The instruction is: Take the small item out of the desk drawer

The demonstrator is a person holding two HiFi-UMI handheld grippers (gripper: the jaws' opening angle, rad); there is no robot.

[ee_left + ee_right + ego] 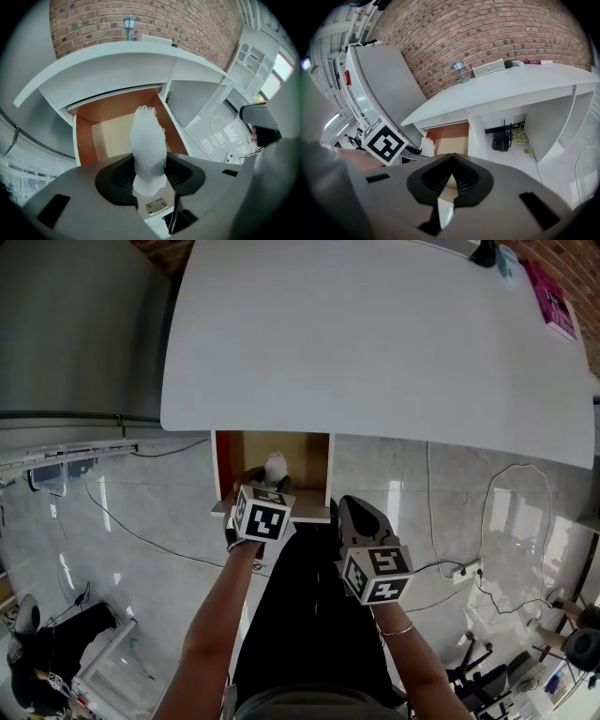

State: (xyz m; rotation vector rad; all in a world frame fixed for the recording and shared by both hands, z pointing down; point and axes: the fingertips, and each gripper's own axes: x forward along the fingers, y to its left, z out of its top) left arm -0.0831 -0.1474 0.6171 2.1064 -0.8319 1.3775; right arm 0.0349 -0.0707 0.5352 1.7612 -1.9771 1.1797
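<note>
Head view: L gripper (pixel 263 479) was over open drawer (pixel 225 474) under white bench (pixel 375 334), small white item (pixel 276 465) at its tip; R gripper (pixel 353 510) just beside drawer front.
L gripper view: jaws pinched the item above drawer.
R gripper view: jaws pressed together.

A small blue lamp (pixel 459 71) stands before the brick wall (pixel 487 33).

No legible text, brand or number found. The cube (pixel 262 515) on the left tongs (pixel 265 474) and the cube (pixel 378 575) on the right tongs (pixel 356 512) bear only black-and-white square patterns, no characters. Print on the magenta book (pixel 556 304) at the tabletop's (pixel 375 334) far corner is too small to read.
</note>
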